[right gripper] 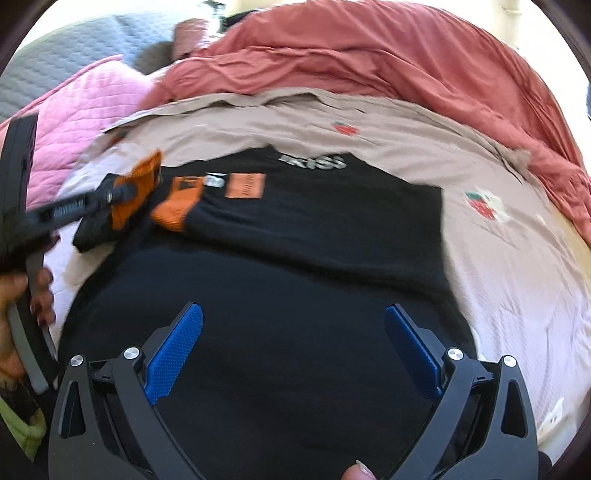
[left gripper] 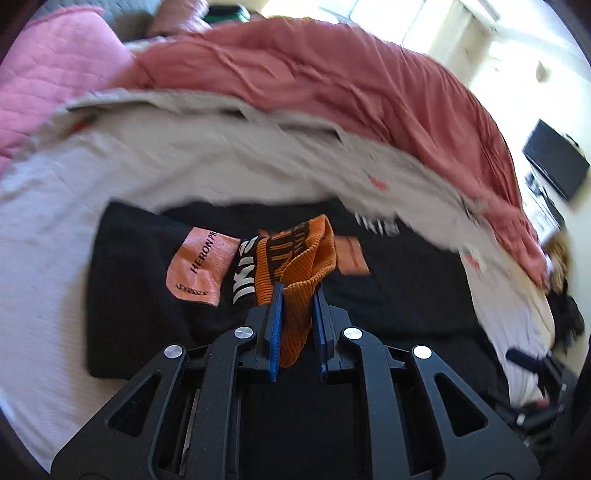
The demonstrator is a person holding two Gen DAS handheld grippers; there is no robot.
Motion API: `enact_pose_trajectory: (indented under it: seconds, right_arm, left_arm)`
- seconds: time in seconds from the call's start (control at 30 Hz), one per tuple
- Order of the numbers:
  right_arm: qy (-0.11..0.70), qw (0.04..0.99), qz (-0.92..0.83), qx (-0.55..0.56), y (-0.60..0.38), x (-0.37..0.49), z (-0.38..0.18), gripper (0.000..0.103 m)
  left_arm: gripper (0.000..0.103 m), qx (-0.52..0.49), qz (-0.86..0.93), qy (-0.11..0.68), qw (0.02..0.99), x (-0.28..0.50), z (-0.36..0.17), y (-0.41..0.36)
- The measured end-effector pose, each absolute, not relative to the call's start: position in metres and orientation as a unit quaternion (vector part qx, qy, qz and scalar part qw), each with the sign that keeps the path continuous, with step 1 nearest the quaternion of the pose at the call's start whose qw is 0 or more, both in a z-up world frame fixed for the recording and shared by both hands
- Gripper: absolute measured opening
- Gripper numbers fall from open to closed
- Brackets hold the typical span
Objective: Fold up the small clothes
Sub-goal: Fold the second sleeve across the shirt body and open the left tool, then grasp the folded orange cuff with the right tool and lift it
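The left gripper point(left gripper: 298, 291) is clamped on an orange ribbed cuff point(left gripper: 295, 295) of the black garment point(left gripper: 147, 295), the blue pads point(left gripper: 276, 317) pinching the knit so that it bunches up between them and stands above the cloth; no earlier view is at hand to compare. In the right wrist view the same left gripper point(right gripper: 125, 192) comes in from the left edge with orange fabric at its tip, held by a hand point(right gripper: 22, 295) with dark-painted nails. The right gripper point(right gripper: 293, 332) hangs released, its blue pads point(right gripper: 177, 347) spread wide over the near part of the black garment point(right gripper: 295, 240) with nothing between them; a fingertip shows at the bottom edge of that view. The garment lies spread flat on the bed, with orange patches point(left gripper: 199, 266) bearing black lettering and white lettering point(right gripper: 314, 161) near its far edge. Under it is a pale beige sheet point(right gripper: 498, 277) printed with small strawberries point(right gripper: 480, 206). Beyond that a rumpled salmon-red duvet point(left gripper: 332, 81) is heaped across the bed, with a pink quilted cover point(left gripper: 48, 85) to the left and a grey quilted one point(right gripper: 74, 44) behind. Farthest off, in the left wrist view, bright windows point(left gripper: 424, 18) and a dark box-shaped object point(left gripper: 557, 158) against a pale wall; motion blur smears the room's detail. No containers show.
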State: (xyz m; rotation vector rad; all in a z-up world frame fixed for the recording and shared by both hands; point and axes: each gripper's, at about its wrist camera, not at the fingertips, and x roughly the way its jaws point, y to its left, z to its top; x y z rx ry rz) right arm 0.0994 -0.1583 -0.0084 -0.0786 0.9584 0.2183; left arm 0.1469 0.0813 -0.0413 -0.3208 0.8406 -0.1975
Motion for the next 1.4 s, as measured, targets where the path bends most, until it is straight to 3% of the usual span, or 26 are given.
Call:
enact_pose_trajectory:
  seconds: [0.13, 0.2, 0.3, 0.53, 0.93, 0.97, 1.0, 1.07, 1.13, 1.17, 1.23, 1.4]
  right_arm:
    - [0.473, 0.876, 0.086, -0.026, -0.166, 0.105, -0.016, 0.098]
    - [0.475, 0.876, 0.085, -0.029, -0.163, 0.107, -0.016, 0.098]
    - [0.474, 0.875, 0.093, -0.030, -0.154, 0.110, -0.013, 0.098]
    - [0.483, 0.866, 0.131, -0.003, -0.116, 0.128, -0.005, 0.098]
    - [0.552, 0.805, 0.185, 0.115, -0.037, 0.181, -0.041, 0.096]
    - [0.558, 0.799, 0.183, 0.129, -0.035, 0.186, -0.047, 0.092]
    - [0.561, 0.796, 0.182, 0.136, -0.034, 0.188, -0.049, 0.080]
    - [0.568, 0.787, 0.184, 0.153, -0.031, 0.194, -0.056, 0.072]
    - [0.567, 0.785, 0.189, 0.161, -0.028, 0.198, -0.060, 0.053]
    - [0.566, 0.785, 0.192, 0.159, -0.025, 0.198, -0.060, 0.051]
    - [0.556, 0.794, 0.198, 0.145, -0.021, 0.199, -0.056, 0.017]
    - [0.509, 0.825, 0.217, 0.111, -0.022, 0.193, -0.030, 0.013]
  left_arm:
    - [0.016, -0.158, -0.127, 0.434, 0.878, 0.150, -0.063, 0.078]
    - [0.027, -0.169, -0.150, 0.434, 0.872, 0.148, -0.064, 0.081]
    - [0.031, -0.173, -0.173, 0.427, 0.870, 0.144, -0.059, 0.080]
    - [0.036, -0.176, -0.123, 0.372, 0.903, 0.137, -0.025, 0.122]
    - [0.043, -0.170, 0.009, 0.400, 0.901, 0.142, -0.040, 0.187]
    - [0.044, -0.172, 0.010, 0.400, 0.900, 0.142, -0.040, 0.189]
    - [0.044, -0.172, 0.012, 0.400, 0.900, 0.140, -0.040, 0.191]
    - [0.044, -0.179, 0.015, 0.399, 0.899, 0.141, -0.040, 0.195]
    - [0.045, -0.185, 0.019, 0.398, 0.898, 0.141, -0.040, 0.200]
    - [0.045, -0.187, 0.022, 0.397, 0.898, 0.141, -0.040, 0.202]
    - [0.045, -0.188, 0.027, 0.396, 0.899, 0.140, -0.041, 0.204]
    - [0.051, -0.204, 0.028, 0.392, 0.897, 0.140, -0.042, 0.210]
